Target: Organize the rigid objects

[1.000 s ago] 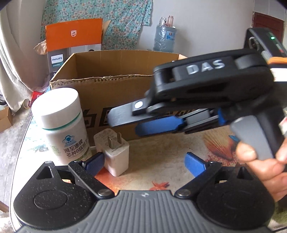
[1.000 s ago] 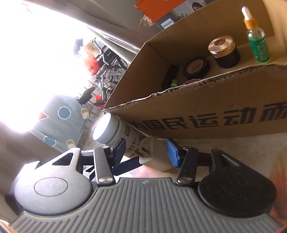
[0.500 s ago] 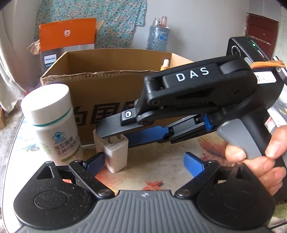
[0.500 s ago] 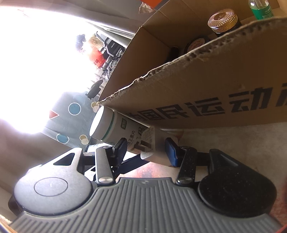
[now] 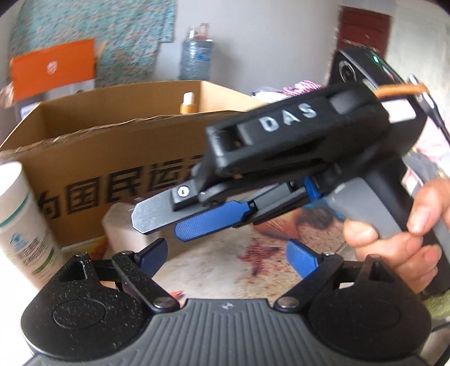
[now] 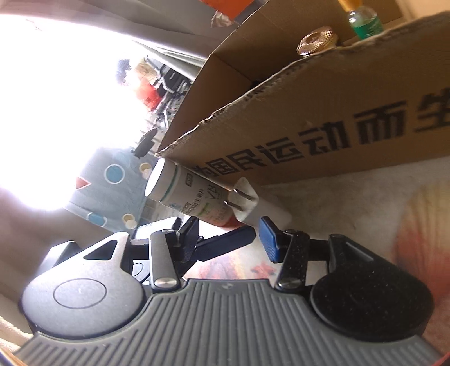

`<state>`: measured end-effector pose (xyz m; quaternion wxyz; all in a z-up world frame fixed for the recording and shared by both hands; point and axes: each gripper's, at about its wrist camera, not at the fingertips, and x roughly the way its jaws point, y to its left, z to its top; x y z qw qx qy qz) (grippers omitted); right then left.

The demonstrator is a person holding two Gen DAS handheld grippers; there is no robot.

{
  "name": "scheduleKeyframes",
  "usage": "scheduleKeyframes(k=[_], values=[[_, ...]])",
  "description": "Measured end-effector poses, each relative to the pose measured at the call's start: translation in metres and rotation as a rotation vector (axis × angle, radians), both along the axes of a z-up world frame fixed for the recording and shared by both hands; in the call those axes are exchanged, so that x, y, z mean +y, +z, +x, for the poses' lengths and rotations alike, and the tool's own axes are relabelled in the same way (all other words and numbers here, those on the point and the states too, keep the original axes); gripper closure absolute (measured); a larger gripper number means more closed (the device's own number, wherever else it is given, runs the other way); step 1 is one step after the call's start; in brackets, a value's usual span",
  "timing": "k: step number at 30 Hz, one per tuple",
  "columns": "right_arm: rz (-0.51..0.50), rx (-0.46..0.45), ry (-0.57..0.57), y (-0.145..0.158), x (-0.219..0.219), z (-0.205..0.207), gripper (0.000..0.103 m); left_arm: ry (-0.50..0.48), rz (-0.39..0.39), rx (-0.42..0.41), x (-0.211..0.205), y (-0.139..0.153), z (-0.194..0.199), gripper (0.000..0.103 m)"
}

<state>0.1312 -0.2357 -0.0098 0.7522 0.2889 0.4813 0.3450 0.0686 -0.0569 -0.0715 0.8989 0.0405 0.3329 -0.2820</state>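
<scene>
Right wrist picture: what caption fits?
Right gripper open before a white plug and bottle by the box.

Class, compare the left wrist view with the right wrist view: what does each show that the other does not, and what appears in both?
Only the left wrist view shows the right gripper's black body from outside, the hand holding it, and a water jug. Only the right wrist view shows the gold lid and green bottle inside the box. Both show the cardboard box, white pill bottle and white plug adapter.

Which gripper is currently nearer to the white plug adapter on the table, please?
Right. The right gripper sits just short of the white plug adapter, jaws open towards it. The left gripper hangs further back, with the right gripper's fingers crossing between it and the adapter.
</scene>
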Motion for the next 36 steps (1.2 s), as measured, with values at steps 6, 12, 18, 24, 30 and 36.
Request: scheduleKeyframes(k=[6, 12, 18, 24, 30, 36], values=[[-0.016, -0.031, -0.070, 0.007, -0.019, -0.009, 0.055, -0.036, 0.032, 0.001, -0.009, -0.006, -0.009, 0.010], [-0.022, -0.049, -0.089, 0.003, -0.015, 0.004, 0.048, 0.047, 0.061, -0.013, 0.004, -0.002, -0.012, 0.010], [-0.030, -0.062, -0.075, -0.008, 0.001, 0.026, 0.042, 0.118, 0.080, -0.011, 0.011, -0.002, 0.004, 0.010], [0.016, -0.022, -0.027, -0.021, 0.015, 0.038, 0.039, 0.120, 0.104, -0.014, 0.003, -0.006, 0.019, 0.010], [0.086, 0.015, 0.010, -0.025, 0.019, 0.040, 0.038, 0.113, 0.081, -0.002, 0.002, -0.005, 0.024, 0.010], [0.095, 0.028, 0.012, -0.026, 0.013, 0.031, 0.037, 0.082, 0.081, -0.006, -0.003, -0.005, 0.025, 0.010]])
